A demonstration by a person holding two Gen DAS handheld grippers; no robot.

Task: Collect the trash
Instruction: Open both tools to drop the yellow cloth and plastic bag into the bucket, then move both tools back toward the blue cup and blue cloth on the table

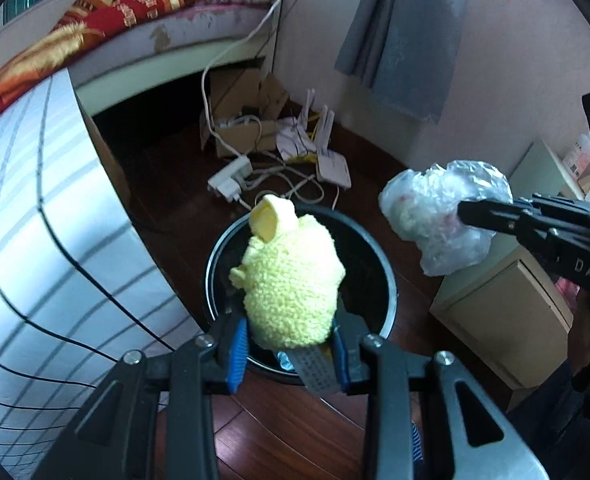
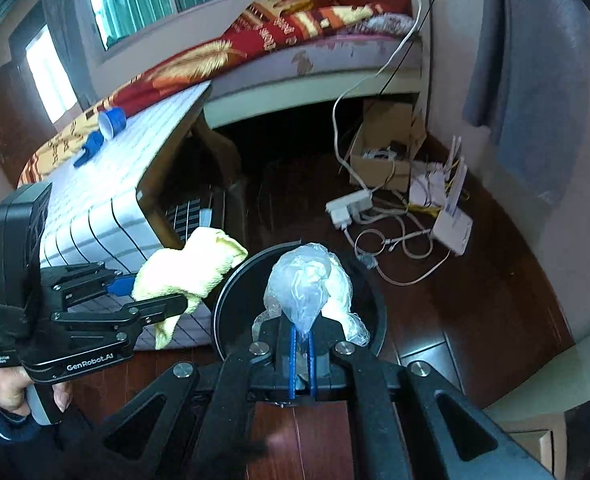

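Note:
My left gripper (image 1: 291, 338) is shut on a fluffy yellow cloth (image 1: 291, 284), which it holds over the round black trash bin (image 1: 379, 264) on the floor. The right wrist view shows that cloth (image 2: 187, 268) beside the bin's left rim (image 2: 231, 280), clamped in the left gripper (image 2: 163, 294). My right gripper (image 2: 301, 334) is shut on a crumpled clear plastic bag (image 2: 307, 284) above the bin. In the left wrist view the bag (image 1: 435, 216) hangs right of the bin, pinched by the right gripper (image 1: 465, 212).
A table with a white checked cloth (image 1: 35, 240) stands left of the bin, with a blue cup (image 2: 111, 120) on it. Behind lie a power strip (image 1: 231, 178), cables, a cardboard box (image 1: 243, 120) and a bed. A beige cabinet (image 1: 503, 312) stands right.

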